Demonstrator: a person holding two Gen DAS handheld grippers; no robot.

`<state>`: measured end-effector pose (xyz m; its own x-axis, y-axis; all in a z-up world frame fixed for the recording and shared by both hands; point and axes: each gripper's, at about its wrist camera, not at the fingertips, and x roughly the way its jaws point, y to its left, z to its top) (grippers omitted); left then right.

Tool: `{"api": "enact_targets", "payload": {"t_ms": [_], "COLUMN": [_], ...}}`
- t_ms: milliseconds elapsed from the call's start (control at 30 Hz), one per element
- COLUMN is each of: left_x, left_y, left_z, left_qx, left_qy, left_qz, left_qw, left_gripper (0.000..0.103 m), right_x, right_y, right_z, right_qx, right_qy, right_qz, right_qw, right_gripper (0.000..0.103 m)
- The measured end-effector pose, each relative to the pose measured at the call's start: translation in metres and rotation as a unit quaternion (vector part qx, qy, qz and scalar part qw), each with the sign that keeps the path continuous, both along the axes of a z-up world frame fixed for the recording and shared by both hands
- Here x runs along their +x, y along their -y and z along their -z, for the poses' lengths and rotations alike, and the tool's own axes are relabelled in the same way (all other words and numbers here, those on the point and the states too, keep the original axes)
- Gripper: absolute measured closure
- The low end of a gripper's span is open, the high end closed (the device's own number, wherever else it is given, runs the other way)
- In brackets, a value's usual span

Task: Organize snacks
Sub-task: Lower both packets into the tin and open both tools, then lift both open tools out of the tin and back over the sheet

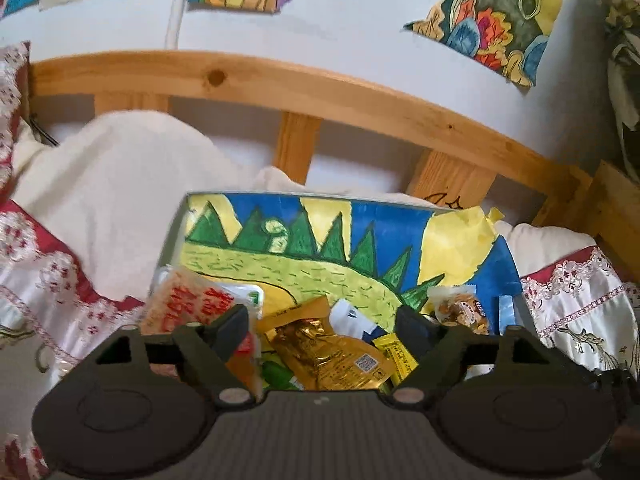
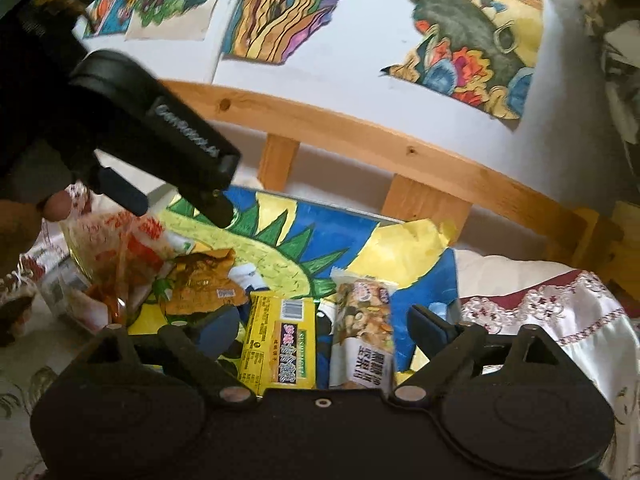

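Several snack packets lie on a painted board (image 1: 360, 236) on the bed. In the left wrist view my left gripper (image 1: 324, 326) is open above a gold foil packet (image 1: 320, 352), with a red-printed clear bag (image 1: 188, 300) at its left finger and a nut packet (image 1: 460, 308) beyond its right finger. In the right wrist view my right gripper (image 2: 324, 330) is open over a yellow packet (image 2: 280, 348) and a nut packet (image 2: 364, 316). The gold packet (image 2: 204, 284) and red-printed bag (image 2: 120, 252) lie to the left, under the left gripper's body (image 2: 160, 132).
A wooden bed rail (image 1: 320, 92) runs behind the board, with a white wall and hung paintings (image 1: 492, 16) above. A cream blanket (image 1: 120, 184) and a red-and-white embroidered cover (image 1: 580, 304) surround the board (image 2: 352, 232). The rail (image 2: 360, 136) also shows in the right wrist view.
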<state>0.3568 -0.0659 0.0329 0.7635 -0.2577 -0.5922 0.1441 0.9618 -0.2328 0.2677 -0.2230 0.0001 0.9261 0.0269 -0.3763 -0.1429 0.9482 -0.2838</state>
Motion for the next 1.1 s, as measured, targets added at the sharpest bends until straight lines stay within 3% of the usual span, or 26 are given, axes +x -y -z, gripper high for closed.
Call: {"api": "enact_targets", "payload": {"t_ms": [600, 1100], "left_x": [-0.052, -0.1], "left_y": [-0.026, -0.055], "left_z": [-0.027, -0.029], "left_qx": [0.013, 0.017], "left_qy": [0.068, 0.115], "left_qz": [-0.024, -0.052], "left_qw": [0.9973, 0.9919], "left_gripper": [0.001, 0.001], "right_x": [-0.04, -0.071], "right_y": [-0.007, -0.007], "right_z": [-0.038, -0.056], "right_qx": [0.052, 0.093], "right_qy": [0.045, 0.066], "right_qz": [0.007, 0.022], "right_qw": [0.998, 0.993], "right_gripper": [0.001, 0.001]}}
